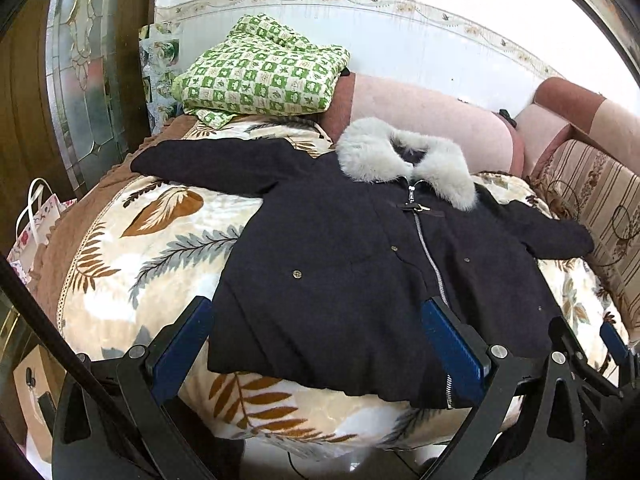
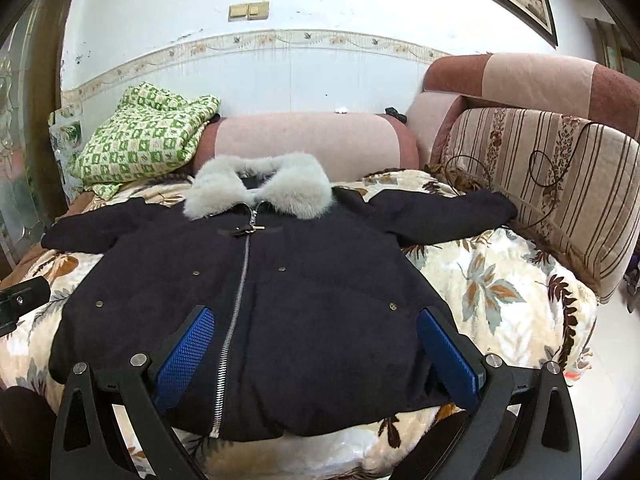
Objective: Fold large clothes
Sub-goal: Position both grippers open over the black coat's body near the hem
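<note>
The left gripper point(image 1: 316, 332) hangs with its blue-padded jaws spread wide and nothing between them, above the hem of the dark navy zip-front coat with a pale grey fur collar point(image 1: 340, 248); the right gripper point(image 2: 316, 336) is likewise spread and empty, over the hem on the other side of the silver zip point(image 2: 236, 304). Neither touches cloth, as far as the views show.

The coat lies face up, zipped, on the cream leaf-patterned blanket point(image 1: 160, 240), collar at twelve o'clock, hem at six, sleeves spread toward nine and three. In the right view the three o'clock cuff point(image 2: 500, 204) meets the striped beige sofa cushion point(image 2: 560, 184).

The fold looks not yet begun. A sound first move, I judge, is to bring each sleeve across the chest: pinch at the cuff through both layers, lift little, lay it flat. The thick padding will probably spring back, so press each crease.

A folded green-and-white checked quilt point(image 1: 256, 72) sits at eleven o'clock, well apart.
</note>
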